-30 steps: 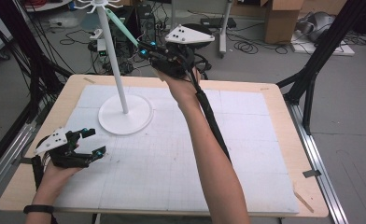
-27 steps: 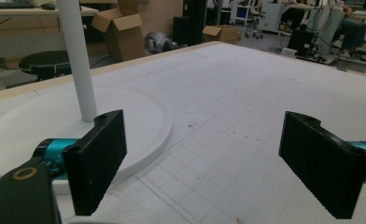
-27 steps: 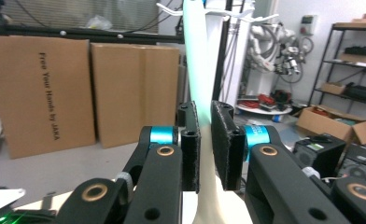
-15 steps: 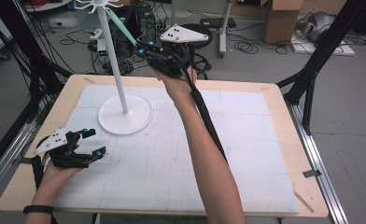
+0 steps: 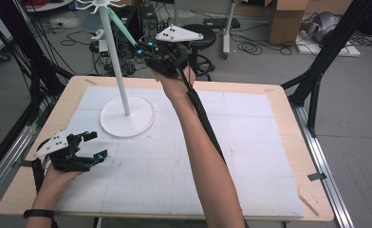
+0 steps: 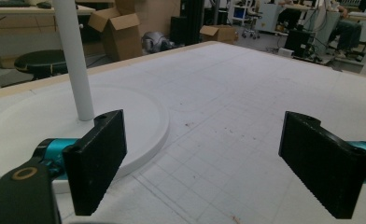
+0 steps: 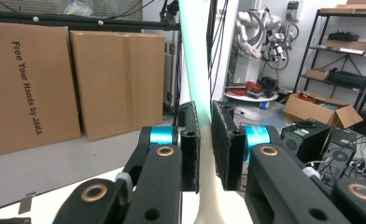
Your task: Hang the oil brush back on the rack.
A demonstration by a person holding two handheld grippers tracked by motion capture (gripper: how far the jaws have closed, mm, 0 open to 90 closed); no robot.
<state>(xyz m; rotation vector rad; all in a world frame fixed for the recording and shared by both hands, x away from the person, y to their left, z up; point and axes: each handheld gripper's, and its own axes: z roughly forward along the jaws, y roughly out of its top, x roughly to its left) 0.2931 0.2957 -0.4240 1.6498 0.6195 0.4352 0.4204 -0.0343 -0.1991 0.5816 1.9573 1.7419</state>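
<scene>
A white stand rises from a round base [image 5: 127, 116] on the table's left half, and its pole [image 5: 119, 71] ends in hooks at the top. A long pale green strip [image 5: 122, 28] slants down from those hooks to my right gripper [image 5: 144, 50]. That gripper is raised over the far edge and shut on the strip. In the right gripper view the strip [image 7: 194, 56] runs up between the pads of my right gripper [image 7: 204, 149]. My left gripper [image 5: 93, 145] rests low at the front left, open and holding nothing. In the left gripper view my left gripper [image 6: 214, 158] faces the pole [image 6: 73, 60].
A white gridded mat [image 5: 250, 142] covers the wooden table. Black frame posts [image 5: 317, 71] stand at both sides. Beyond the far edge are a black stool [image 5: 200, 33], cables and cardboard boxes [image 5: 288, 19].
My right gripper has drifted slightly up and to the left with the strip still clamped. The left gripper has stayed in place.
</scene>
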